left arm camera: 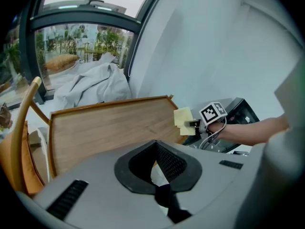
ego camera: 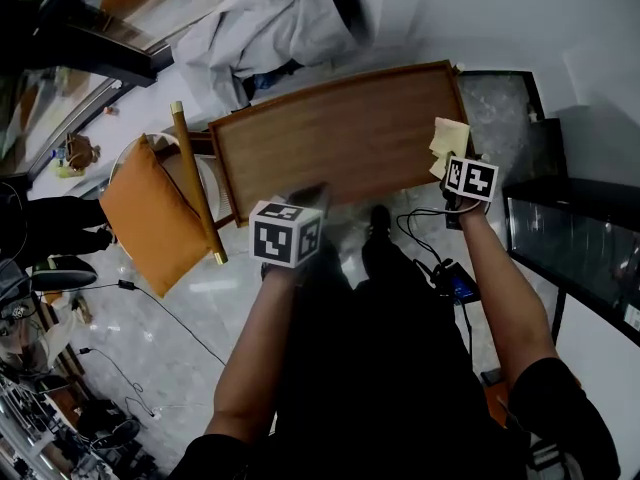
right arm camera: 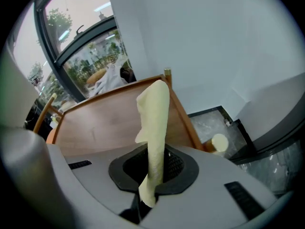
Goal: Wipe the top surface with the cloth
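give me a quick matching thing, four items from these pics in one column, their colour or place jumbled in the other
1 cloth
2 cushion
3 sheet
4 table

a orange, left of the table
b white, heaped beyond the table
c pale yellow, clamped in the right gripper
d brown wood, raised rim

Pairs: 1-c, 2-a, 3-b, 4-d

Left gripper (left arm camera: 157,162): jaws together, empty, above near edge of brown rectangular wooden tabletop (ego camera: 340,138). Right gripper (right arm camera: 153,168): at tabletop's right end, jaws clamped on pale yellow cloth (right arm camera: 155,111). Both forearms extended.
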{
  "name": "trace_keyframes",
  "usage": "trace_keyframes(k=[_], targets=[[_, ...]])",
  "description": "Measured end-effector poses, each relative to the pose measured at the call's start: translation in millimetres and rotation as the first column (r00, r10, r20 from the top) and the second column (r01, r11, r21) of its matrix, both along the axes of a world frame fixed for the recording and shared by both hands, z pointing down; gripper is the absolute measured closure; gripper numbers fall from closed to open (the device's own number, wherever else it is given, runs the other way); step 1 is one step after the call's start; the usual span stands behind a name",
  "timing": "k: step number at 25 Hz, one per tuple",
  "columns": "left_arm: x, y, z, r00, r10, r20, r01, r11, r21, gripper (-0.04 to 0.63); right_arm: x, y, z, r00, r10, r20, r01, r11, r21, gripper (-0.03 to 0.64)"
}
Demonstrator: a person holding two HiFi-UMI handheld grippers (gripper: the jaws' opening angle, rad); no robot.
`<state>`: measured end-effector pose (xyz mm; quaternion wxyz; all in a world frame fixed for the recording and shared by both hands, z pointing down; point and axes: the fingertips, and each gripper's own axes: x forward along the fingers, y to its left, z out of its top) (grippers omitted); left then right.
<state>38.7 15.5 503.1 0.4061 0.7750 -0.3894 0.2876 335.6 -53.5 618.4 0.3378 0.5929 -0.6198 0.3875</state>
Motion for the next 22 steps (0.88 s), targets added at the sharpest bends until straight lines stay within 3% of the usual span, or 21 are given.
trace_keyframes(k=[5, 9, 15, 22], targets=[[-61.0, 7.2, -13.8, 0.998, -0.063, 0.014, 0.063, 0.998, 0.016, 0.586, -117.1, 4.3, -18.3, 0.983, -0.137, 0.119, 0.133, 0.990, 0.039, 0.584], [-119.8, 13.7, -24.0, 0.993, -0.114, 0.039, 0.113, 0.993, 0.035, 0.584, -236.2, 23.5, -22.9, 0.935, -0.268, 0.232, 0.264, 0.963, 0.046, 0.584], [-197.6, 29.9, -26.2, 0.983, -0.173, 0.064, 0.171, 0.985, 0.035, 0.586, -387.1, 67.9, -14.2, 0.834, -0.422, 0.356, 0.441, 0.897, 0.030, 0.584], [-251.3, 50.4, -19.3, 0.978, -0.199, 0.057, 0.198, 0.980, 0.025, 0.584, -490.5, 110.9, 6.6, 0.750, -0.540, 0.382, 0.582, 0.813, 0.009, 0.584]])
